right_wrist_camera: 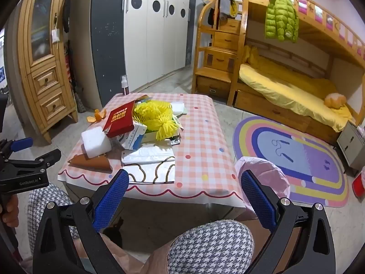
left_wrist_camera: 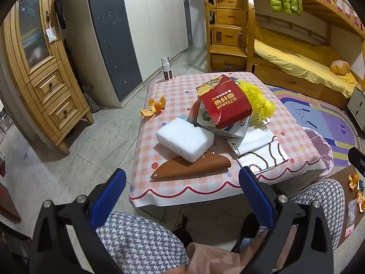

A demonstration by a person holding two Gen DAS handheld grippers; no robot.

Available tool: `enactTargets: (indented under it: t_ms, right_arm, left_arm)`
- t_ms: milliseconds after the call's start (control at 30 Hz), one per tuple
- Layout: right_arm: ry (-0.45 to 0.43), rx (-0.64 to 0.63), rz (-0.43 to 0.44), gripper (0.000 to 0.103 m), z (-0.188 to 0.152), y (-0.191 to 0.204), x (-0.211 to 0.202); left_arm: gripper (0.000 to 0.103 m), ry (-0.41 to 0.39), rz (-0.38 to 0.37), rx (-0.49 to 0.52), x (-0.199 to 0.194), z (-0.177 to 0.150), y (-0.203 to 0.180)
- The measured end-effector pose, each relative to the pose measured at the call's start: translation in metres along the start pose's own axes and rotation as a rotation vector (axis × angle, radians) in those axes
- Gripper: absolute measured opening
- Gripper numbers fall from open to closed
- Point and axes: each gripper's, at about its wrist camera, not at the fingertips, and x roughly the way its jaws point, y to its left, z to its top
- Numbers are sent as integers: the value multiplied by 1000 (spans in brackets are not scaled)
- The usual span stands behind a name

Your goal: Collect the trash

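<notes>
Trash lies on a low table with a pink checked cloth (left_wrist_camera: 182,187) (right_wrist_camera: 205,137): a white foam block (left_wrist_camera: 184,139) (right_wrist_camera: 95,142), a red Ultraman box (left_wrist_camera: 224,105) (right_wrist_camera: 119,118), yellow foam netting (left_wrist_camera: 257,101) (right_wrist_camera: 157,116), a brown leather sheath (left_wrist_camera: 191,167) (right_wrist_camera: 91,162), white plastic bags (left_wrist_camera: 262,148) (right_wrist_camera: 148,159) and orange peel (left_wrist_camera: 154,107) (right_wrist_camera: 97,115). My left gripper (left_wrist_camera: 182,196) is open and empty in front of the table's near edge. My right gripper (right_wrist_camera: 184,198) is open and empty, also short of the table.
A bin lined with a pink bag (right_wrist_camera: 264,173) (left_wrist_camera: 319,146) stands at the table's right front corner. A spray bottle (left_wrist_camera: 166,68) stands at the far edge. More peel (left_wrist_camera: 355,189) lies on the floor. My knees sit below both grippers. Bunk bed and rug lie right.
</notes>
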Motion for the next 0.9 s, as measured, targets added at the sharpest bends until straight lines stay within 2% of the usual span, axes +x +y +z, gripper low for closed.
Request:
enactTargets:
  t_ms: [900]
  right_arm:
    - [28,8,-23,98,-1,-6,13]
  left_arm:
    - [96,23,13,0,12,-2,2]
